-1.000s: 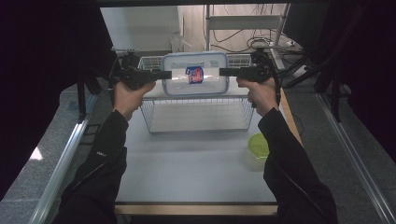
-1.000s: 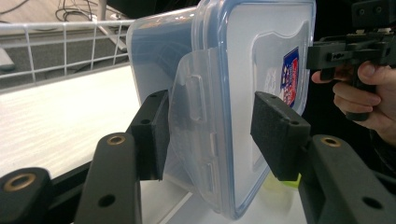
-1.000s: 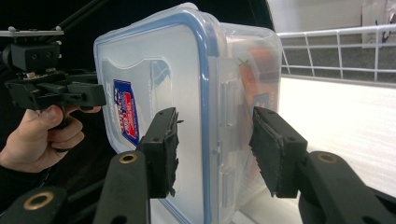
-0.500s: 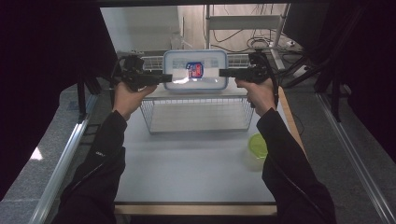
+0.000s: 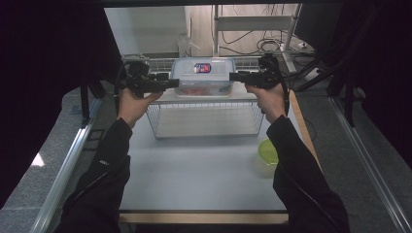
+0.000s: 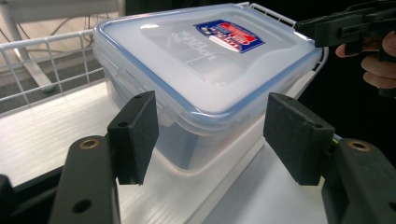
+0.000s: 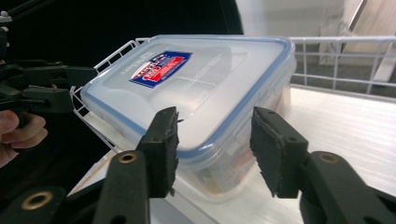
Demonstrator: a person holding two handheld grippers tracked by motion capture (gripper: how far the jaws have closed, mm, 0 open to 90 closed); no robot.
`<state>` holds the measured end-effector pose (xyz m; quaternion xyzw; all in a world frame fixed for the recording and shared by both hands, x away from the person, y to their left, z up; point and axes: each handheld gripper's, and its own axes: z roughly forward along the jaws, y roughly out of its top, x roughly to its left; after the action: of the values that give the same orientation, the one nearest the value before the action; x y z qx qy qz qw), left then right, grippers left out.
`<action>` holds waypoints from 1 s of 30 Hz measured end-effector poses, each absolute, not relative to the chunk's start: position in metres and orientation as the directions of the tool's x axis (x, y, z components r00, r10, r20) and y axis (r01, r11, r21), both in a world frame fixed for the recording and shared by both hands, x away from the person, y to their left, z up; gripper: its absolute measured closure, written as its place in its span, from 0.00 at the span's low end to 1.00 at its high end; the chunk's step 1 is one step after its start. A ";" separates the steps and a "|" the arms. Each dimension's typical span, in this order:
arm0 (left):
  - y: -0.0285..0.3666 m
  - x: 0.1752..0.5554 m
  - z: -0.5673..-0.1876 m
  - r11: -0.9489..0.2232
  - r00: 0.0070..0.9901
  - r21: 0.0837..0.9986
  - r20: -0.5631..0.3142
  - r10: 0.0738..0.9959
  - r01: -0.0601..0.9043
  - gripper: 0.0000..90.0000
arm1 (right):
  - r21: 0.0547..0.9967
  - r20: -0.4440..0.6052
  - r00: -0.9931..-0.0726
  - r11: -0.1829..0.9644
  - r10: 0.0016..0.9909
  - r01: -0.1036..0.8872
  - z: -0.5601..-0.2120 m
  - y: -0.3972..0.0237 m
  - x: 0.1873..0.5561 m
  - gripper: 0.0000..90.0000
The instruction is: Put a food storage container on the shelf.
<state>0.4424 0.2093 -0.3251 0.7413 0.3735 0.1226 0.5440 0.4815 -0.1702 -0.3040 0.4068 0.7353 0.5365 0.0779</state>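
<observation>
Overhead, the lidded container [image 5: 202, 76] sits on the wire rack's [image 5: 209, 119] top shelf, left gripper [image 5: 167, 84] and right gripper [image 5: 235, 76] flanking its ends, likely for a two-sided lift; a green-lidded tub [image 5: 268, 154] waits on the tabletop [image 5: 194, 174]. Along the left gripper, jaws gape, released. Along the right gripper, likewise; reddish contents show dimly.

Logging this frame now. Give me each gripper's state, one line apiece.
Left gripper: open, jaws apart at one end of the lidded plastic container, holding nothing.
Right gripper: open, jaws apart at the container's other end, holding nothing.
</observation>
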 end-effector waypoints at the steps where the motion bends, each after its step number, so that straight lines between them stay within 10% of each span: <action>1: 0.210 0.438 -0.326 -0.123 0.687 0.901 -0.223 0.692 0.416 0.41 | 0.861 0.307 -0.659 0.095 0.687 0.500 -0.303 -0.172 0.477 0.64; 5: 0.213 0.421 -0.336 -0.133 0.707 0.904 -0.220 0.672 0.407 0.61 | 0.895 0.173 -0.677 0.173 0.716 0.412 -0.308 -0.175 0.454 0.89; 11: 0.196 0.425 -0.349 -0.195 0.688 0.882 -0.180 0.703 0.430 0.82 | 0.878 0.159 -0.720 0.238 0.675 0.416 -0.333 -0.159 0.448 0.97; 23: 0.186 0.444 -0.354 -0.164 0.628 0.872 -0.190 0.754 0.461 0.82 | 0.866 0.150 -0.663 0.226 0.734 0.446 -0.341 -0.155 0.472 0.99; 30: 0.186 0.425 -0.359 -0.183 0.665 0.885 -0.171 0.727 0.428 0.68 | 0.875 0.151 -0.682 0.224 0.715 0.429 -0.346 -0.157 0.461 0.83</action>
<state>0.4247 0.1858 -0.3588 0.7550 0.3825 0.1461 0.5121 0.4614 -0.1574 -0.3460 0.3720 0.7692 0.4994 0.1432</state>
